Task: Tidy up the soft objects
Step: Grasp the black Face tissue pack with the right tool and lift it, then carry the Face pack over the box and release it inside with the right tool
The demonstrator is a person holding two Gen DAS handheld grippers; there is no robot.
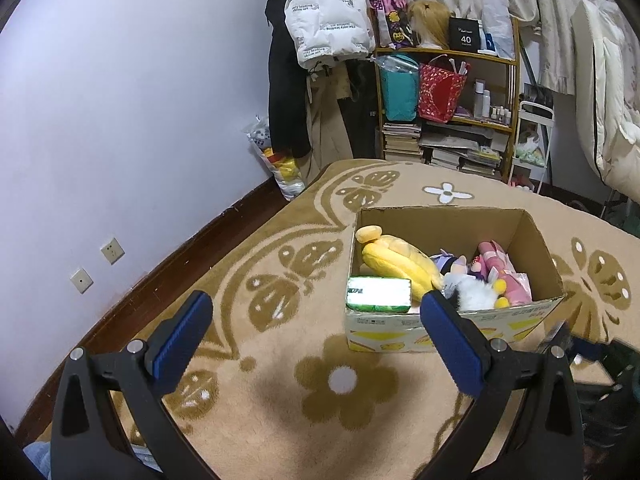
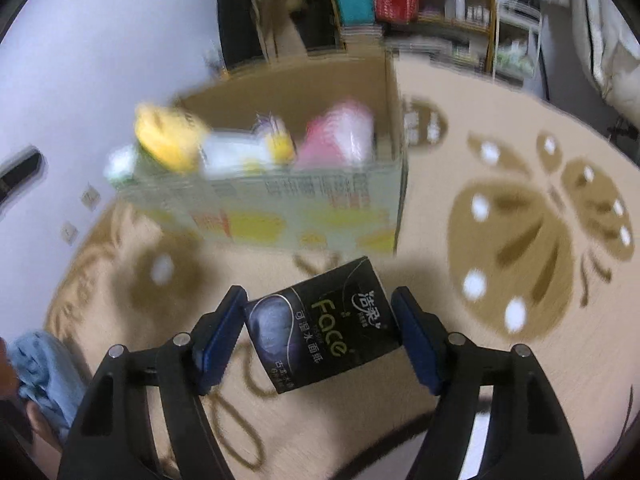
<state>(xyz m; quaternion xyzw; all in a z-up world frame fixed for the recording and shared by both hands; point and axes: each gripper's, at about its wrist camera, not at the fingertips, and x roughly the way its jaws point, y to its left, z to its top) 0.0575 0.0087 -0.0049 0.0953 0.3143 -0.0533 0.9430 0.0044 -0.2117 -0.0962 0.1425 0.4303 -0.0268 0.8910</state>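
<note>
An open cardboard box point(image 1: 452, 322) stands on the patterned carpet. Inside lie a yellow plush point(image 1: 396, 260), a white plush point(image 1: 476, 294), pink items point(image 1: 504, 268) and, in the near left corner, a green tissue pack point(image 1: 378, 294). My left gripper point(image 1: 316, 300) hangs open and empty over the carpet in front of the box. My right gripper point(image 2: 319, 294) is shut on a black tissue pack point(image 2: 320, 328), which sits tilted between the blue pads, just short of the blurred box point(image 2: 280, 208).
The beige and brown carpet point(image 1: 280, 400) spreads around the box. A lilac wall point(image 1: 120, 120) runs along the left. Behind stand a cluttered shelf point(image 1: 448, 92), hanging coats point(image 1: 324, 12) and a bag of toys point(image 1: 280, 164). White bedding point(image 1: 608, 100) hangs at right.
</note>
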